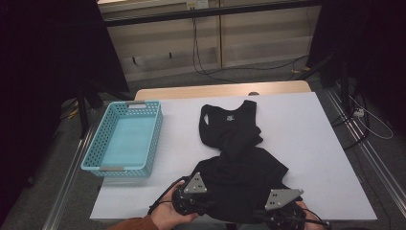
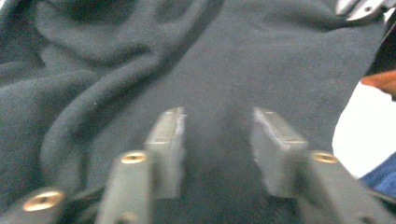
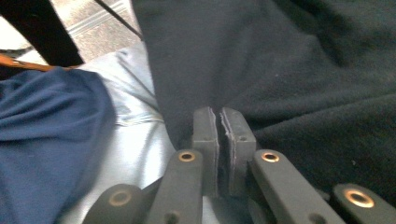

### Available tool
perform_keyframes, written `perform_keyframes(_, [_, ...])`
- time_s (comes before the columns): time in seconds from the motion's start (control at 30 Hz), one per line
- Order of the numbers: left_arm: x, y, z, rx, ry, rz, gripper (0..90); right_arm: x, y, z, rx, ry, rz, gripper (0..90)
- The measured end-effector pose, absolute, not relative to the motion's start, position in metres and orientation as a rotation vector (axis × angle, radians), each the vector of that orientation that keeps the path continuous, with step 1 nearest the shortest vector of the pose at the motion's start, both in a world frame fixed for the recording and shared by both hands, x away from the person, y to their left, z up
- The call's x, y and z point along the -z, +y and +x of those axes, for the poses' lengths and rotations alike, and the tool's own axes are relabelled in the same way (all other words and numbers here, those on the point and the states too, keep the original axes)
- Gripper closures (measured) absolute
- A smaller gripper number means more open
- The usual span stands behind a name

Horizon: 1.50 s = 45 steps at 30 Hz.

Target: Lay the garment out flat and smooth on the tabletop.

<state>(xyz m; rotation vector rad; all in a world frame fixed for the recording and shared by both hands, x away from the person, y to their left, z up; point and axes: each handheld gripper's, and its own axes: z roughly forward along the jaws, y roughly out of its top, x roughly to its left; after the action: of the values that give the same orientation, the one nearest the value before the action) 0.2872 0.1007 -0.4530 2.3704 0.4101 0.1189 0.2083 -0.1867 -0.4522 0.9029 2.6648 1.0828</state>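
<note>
Right tongs (image 3: 218, 116) pinching black garment (image 1: 239, 167) hem, left tongs (image 2: 217, 119) wide, tips blurred.

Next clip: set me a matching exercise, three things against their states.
Things:
1. left gripper
2. right gripper
3. blue basket

States:
A. holds nothing
B. fingers apart over the black garment
C. fingers pressed together at the garment's edge

Pairs: 1-B, 2-C, 3-A

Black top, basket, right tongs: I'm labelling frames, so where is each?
black top (image 1: 239, 167), high view, its crumpled middle.
basket (image 1: 106, 167), high view, near rim.
right tongs (image 3: 219, 122), right gripper view, between the tips.
</note>
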Motion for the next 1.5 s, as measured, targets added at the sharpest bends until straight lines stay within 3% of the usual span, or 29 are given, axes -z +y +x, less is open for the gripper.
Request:
perform_keyframes(0.1, [0.452,0.100,0.282,-0.148,0.357,2.390,85.6,0.453,-0.184,0.202,-1.090,2.658,0.911,84.6])
perform_keyframes(0.17, [0.450,0.098,0.282,-0.134,0.371,2.400,90.0,0.453,-0.185,0.202,-1.096,2.659,0.909,82.7])
perform_keyframes(0.33, [0.451,0.110,0.286,0.067,0.434,2.370,90.0,0.448,-0.191,0.206,-1.142,2.601,0.904,60.8])
perform_keyframes(0.43, [0.450,0.110,0.274,0.097,0.386,2.391,90.0,0.439,-0.199,0.210,-1.199,2.523,0.924,56.1])
perform_keyframes(0.67, [0.445,0.111,0.254,0.128,0.399,2.349,89.3,0.427,-0.219,0.241,-1.107,2.421,0.940,56.7])
perform_keyframes(0.8, [0.440,0.118,0.267,0.066,0.459,2.302,70.8,0.436,-0.223,0.256,-1.028,2.472,0.936,56.1])
perform_keyframes(0.9, [0.438,0.122,0.278,0.018,0.494,2.281,66.3,0.444,-0.222,0.259,-0.936,2.520,0.924,55.1])
perform_keyframes(1.07, [0.443,0.127,0.302,-0.101,0.561,2.281,65.8,0.450,-0.225,0.259,-0.890,2.566,0.959,62.6])
perform_keyframes(1.17, [0.449,0.128,0.312,-0.160,0.576,2.324,65.0,0.450,-0.224,0.258,-0.893,2.584,0.947,82.9])
perform_keyframes(1.23, [0.453,0.129,0.313,-0.203,0.570,2.335,64.9,0.449,-0.225,0.255,-0.883,2.588,0.928,87.9])
perform_keyframes(1.4, [0.453,0.129,0.311,-0.220,0.543,2.346,65.1,0.449,-0.222,0.240,-0.933,2.662,0.869,90.0])
perform_keyframes(1.5, [0.453,0.131,0.311,-0.181,0.550,2.342,73.0,0.449,-0.215,0.227,-0.946,2.701,0.822,90.0])
